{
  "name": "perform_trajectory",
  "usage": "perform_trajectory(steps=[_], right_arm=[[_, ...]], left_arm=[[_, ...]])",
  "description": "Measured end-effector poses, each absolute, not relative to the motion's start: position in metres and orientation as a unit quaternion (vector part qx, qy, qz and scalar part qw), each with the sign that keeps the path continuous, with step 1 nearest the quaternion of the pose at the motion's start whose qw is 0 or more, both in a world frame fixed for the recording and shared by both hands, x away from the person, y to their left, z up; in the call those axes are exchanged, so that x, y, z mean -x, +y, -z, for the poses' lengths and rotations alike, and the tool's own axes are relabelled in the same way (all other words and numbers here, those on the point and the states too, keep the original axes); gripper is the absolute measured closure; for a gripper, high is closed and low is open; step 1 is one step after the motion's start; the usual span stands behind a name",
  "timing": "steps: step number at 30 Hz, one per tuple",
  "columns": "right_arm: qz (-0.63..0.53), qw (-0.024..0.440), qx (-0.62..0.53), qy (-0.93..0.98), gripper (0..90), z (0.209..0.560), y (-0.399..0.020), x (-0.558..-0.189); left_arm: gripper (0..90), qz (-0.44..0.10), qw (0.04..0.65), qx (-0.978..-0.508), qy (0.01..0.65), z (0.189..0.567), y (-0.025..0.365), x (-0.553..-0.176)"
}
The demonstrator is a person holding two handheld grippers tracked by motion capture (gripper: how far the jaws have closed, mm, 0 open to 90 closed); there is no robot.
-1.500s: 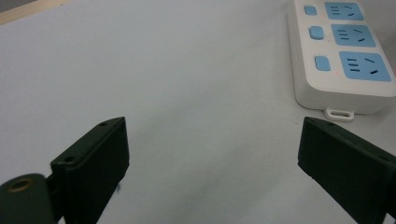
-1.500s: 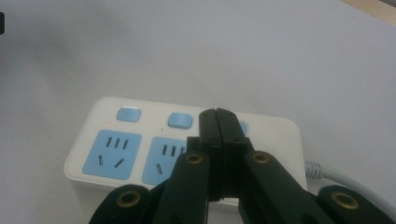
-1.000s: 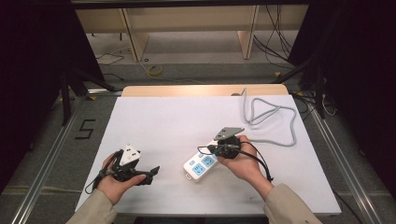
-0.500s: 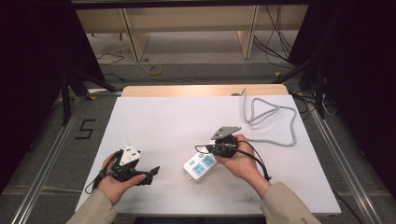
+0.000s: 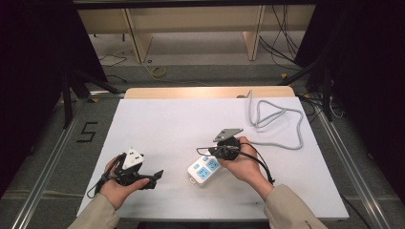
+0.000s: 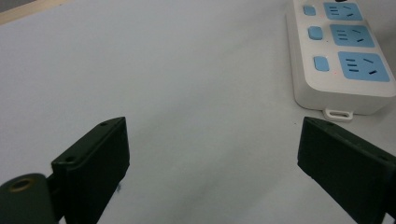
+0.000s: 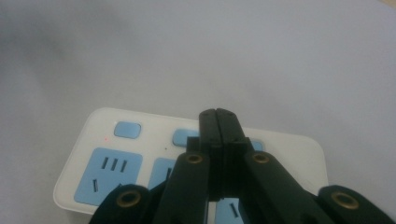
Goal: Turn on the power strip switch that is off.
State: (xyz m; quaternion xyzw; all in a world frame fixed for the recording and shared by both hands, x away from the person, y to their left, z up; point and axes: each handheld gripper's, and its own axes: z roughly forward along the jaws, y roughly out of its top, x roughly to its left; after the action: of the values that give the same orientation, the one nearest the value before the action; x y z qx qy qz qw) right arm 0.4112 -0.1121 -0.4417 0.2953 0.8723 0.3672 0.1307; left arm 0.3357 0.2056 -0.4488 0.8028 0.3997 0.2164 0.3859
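A white power strip [image 5: 204, 169] with blue sockets and blue switches lies on the white table [image 5: 167, 124], near the front middle. My right gripper [image 5: 216, 151] is shut with nothing between its jaws. Its tips [image 7: 218, 114] are over the row of switches on the strip [image 7: 107, 158]; I cannot tell whether they touch one. My left gripper [image 5: 155, 175] rests low at the front left, open and empty, and points toward the strip. In the left gripper view its jaws [image 6: 212, 140] stand wide apart, with the strip [image 6: 343, 51] ahead at the upper right.
A grey cable [image 5: 277, 119] lies in loops on the back right of the table and runs off its far edge. A wooden strip [image 5: 205, 92] borders the table's back. Dark stands and floor cables surround the table.
My right gripper has shifted slightly left over the strip's switches. The left gripper and the power strip have stayed where they were.
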Motion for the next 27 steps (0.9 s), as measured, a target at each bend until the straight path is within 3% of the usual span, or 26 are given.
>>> perform_trajectory(steps=[27], right_arm=[[-0.345, 0.119, -0.287, 0.886, 90.0, 0.441, -0.094, -0.418]], left_arm=[[8.9, -0.216, 0.388, -0.802, 0.4, 0.449, 0.206, -0.336]])
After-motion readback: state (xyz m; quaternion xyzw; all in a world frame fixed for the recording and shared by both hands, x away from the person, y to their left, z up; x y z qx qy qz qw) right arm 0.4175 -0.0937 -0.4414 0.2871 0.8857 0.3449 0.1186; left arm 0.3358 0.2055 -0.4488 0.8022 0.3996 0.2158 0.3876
